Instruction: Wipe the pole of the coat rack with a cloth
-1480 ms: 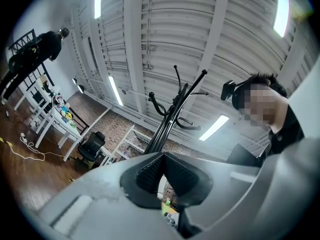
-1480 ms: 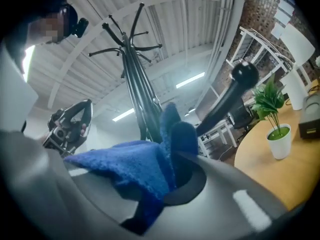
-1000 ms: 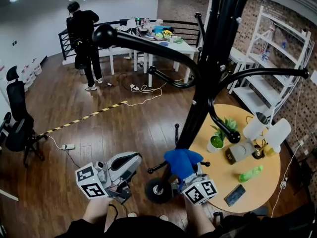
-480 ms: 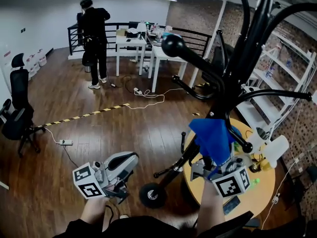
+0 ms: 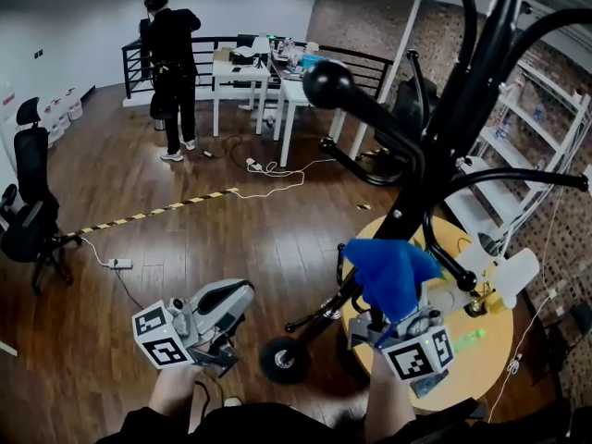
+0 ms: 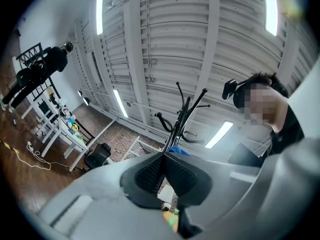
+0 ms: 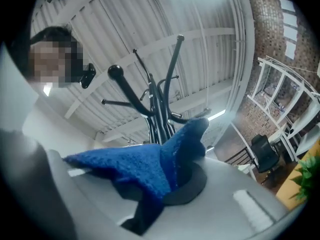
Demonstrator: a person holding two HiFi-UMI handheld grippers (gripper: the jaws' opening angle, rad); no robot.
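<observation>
Round table [image 5: 488, 370] (yellow) bears green bottle [image 5: 469, 337]; floor [image 5: 166, 248] carries power strip [image 5: 118, 265].

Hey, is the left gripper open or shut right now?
Shut and empty. In the left gripper view, the left gripper has its two dark jaws pressed together, with nothing between them.

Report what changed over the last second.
The right gripper carried the blue cloth up the coat rack pole from near its base, then eased slightly back down. It kept the cloth clamped throughout. The left gripper stayed low, shut and empty.
</observation>
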